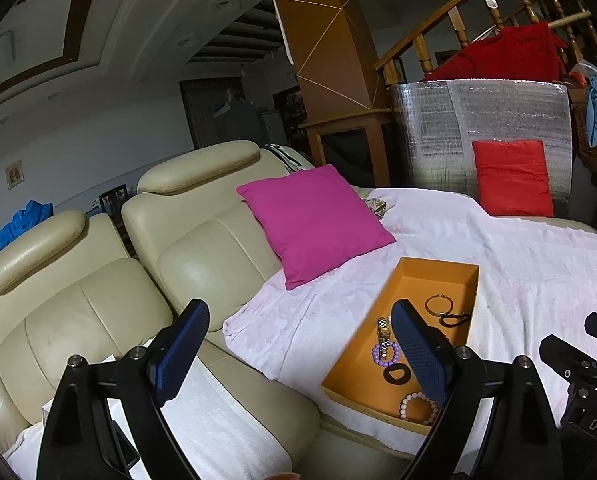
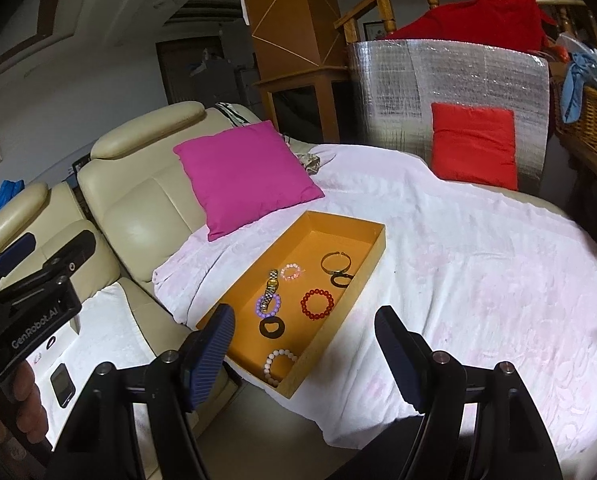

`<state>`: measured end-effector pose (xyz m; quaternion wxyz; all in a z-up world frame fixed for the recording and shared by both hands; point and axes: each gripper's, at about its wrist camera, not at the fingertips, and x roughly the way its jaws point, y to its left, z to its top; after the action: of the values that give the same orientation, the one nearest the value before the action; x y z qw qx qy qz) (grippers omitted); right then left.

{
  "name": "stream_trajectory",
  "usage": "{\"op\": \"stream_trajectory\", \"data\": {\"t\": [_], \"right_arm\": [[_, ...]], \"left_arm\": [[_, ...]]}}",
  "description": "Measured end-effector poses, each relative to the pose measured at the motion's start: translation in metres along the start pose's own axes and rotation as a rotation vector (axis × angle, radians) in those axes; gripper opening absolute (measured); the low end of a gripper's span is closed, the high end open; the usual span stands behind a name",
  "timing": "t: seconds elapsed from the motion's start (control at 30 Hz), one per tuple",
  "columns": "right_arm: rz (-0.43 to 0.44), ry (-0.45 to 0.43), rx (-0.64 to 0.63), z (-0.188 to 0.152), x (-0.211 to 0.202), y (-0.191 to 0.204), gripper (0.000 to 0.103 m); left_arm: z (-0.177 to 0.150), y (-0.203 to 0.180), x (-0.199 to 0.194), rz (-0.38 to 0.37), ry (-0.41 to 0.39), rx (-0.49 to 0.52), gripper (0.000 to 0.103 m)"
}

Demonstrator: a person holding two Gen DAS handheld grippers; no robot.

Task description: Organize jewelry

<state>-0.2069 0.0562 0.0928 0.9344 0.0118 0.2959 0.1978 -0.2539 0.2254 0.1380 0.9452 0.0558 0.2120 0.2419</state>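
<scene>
Where readable, "GenRobot.AI" on left gripper (image 2: 38,248)

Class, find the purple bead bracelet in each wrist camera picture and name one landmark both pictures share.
Left wrist view: the purple bead bracelet lies in the orange tray, lower centre, just left of the right fingertip.
Right wrist view: the bracelet lies mid-tray, centre, under the watch.
Shared landmark: the pink cushion behind the tray.
</scene>
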Motion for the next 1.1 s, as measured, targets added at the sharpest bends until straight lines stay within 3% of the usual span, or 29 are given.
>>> {"op": "stream_trajectory", "data": {"t": [1.1], "right_arm": [[-0.021, 0.015, -0.019, -0.004, 0.011, 0.008, 0.076]], "left_arm": [[-0.010, -0.003, 0.009, -0.016, 0.033, 0.013, 0.092]]}}
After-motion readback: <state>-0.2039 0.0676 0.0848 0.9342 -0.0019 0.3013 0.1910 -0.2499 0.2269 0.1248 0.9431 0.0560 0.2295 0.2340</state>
